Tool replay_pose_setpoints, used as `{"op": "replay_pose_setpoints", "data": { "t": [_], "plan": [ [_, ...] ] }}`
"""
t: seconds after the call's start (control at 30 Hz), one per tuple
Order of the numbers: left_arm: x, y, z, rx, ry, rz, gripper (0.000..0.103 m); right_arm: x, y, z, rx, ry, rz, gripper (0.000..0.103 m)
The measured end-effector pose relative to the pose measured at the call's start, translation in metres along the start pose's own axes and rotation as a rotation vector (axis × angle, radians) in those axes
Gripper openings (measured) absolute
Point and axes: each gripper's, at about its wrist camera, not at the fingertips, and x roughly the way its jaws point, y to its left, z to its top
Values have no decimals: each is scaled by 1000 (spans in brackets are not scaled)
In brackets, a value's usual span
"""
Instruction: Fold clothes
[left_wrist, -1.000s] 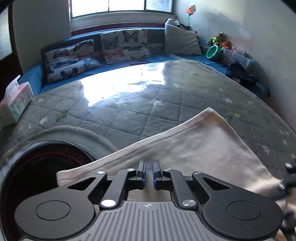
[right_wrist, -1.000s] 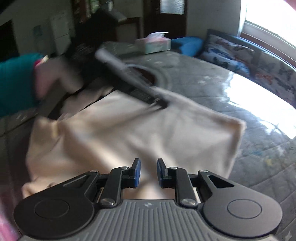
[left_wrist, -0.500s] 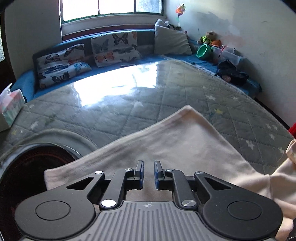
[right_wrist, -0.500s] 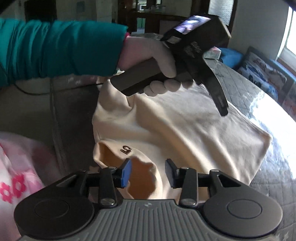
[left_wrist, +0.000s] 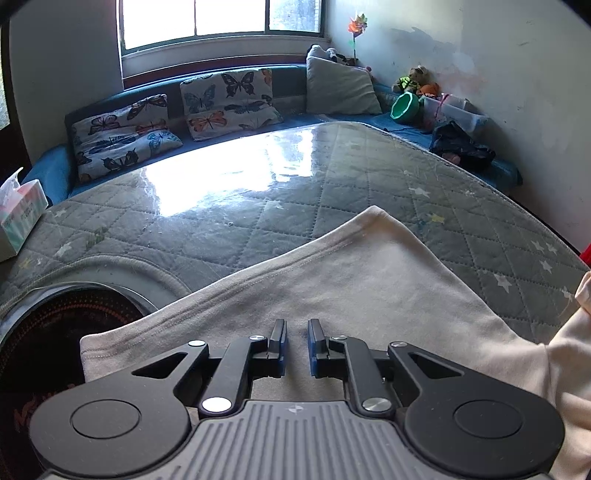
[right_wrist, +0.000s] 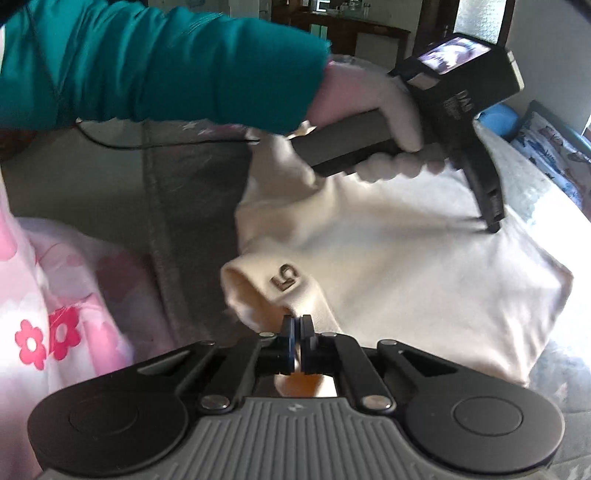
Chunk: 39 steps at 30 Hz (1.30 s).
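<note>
Garment: I have a cream sweatshirt (right_wrist: 406, 280) lying mostly flat on the quilted table cover (left_wrist: 258, 206), spread from the near edge toward the middle, one hemmed corner pointing to the far side.
Sleeve: its cuff (right_wrist: 273, 295), marked with a small embroidered figure, lies bunched near the cover's near edge, right at my right tool.
Right gripper (right_wrist: 296, 325): the jaws have just been closing and now pinch the cuff fabric between the blue pads; I read this as a firm hold on cloth.
Left gripper (left_wrist: 296, 334): nearly closed, a narrow gap between the pads, tips resting on or just over the body of the sweatshirt; I cannot tell whether any fabric is caught.
Left hand (right_wrist: 373, 122): gloved, wrapped around the left tool's handle above the garment.
Handling: I judge it light, soft and limp, thick enough to keep a crease, not slippery; it will drape and drag.
Where to hold: cuff, hem and shoulder seams, where the cloth is doubled.
Risk: the free body may slide along the glossy cover when I pull the sleeve across.
</note>
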Motion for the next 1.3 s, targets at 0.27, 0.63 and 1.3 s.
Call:
{"op": "replay_pose_setpoints", "data": {
  "t": [0.27,0.63,1.3],
  "plan": [
    [-12,-3,-4,-1,-37,14,15,-19,-2,-8,115,-55,37,10],
    [-74,-46,-41,51,-114,-103,17,-79,-63,-81,554,-120,-392,21],
    [-105,-153,-106,191,-100,-346,26,-90,-114,-136,701,-87,-766,3]
  ]
}}
